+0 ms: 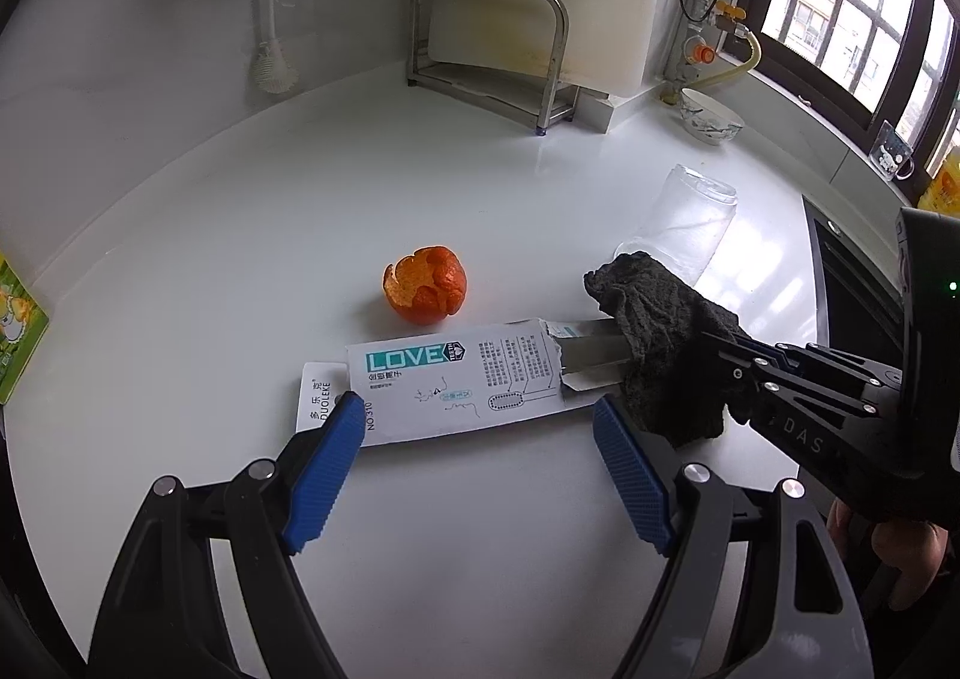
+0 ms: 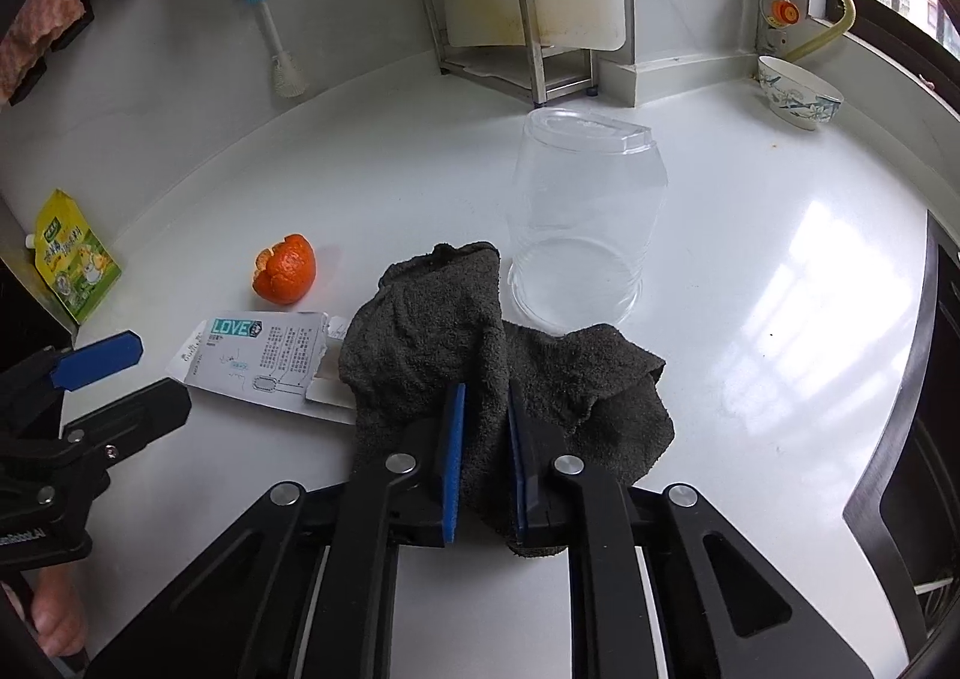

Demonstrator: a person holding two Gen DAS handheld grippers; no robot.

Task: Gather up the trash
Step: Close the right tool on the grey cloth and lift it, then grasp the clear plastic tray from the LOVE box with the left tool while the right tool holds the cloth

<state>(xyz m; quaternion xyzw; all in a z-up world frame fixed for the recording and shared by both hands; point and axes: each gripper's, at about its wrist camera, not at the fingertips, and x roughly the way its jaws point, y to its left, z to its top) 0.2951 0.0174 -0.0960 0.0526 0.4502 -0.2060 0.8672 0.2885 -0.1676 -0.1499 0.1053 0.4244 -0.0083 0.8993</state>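
Torn white wrapper [image 1: 456,379] lies flat on the counter [image 1: 480,199], orange peel [image 1: 426,284] just behind it. Left gripper [image 1: 480,421] hovers at its near edge, jaws wide. Right gripper [image 2: 486,457] pinches the dark cloth [image 2: 480,343], overlapping the wrapper's torn end.

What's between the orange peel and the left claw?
The torn white LOVE paper packet lies flat between the orange peel and the open left claw, per the left wrist view.

The white tabletop [image 2: 750,319] is smooth and glossy. The dark grey terry cloth [image 2: 456,331] looks rough and matt; the clear plastic jar [image 2: 585,211] shines.
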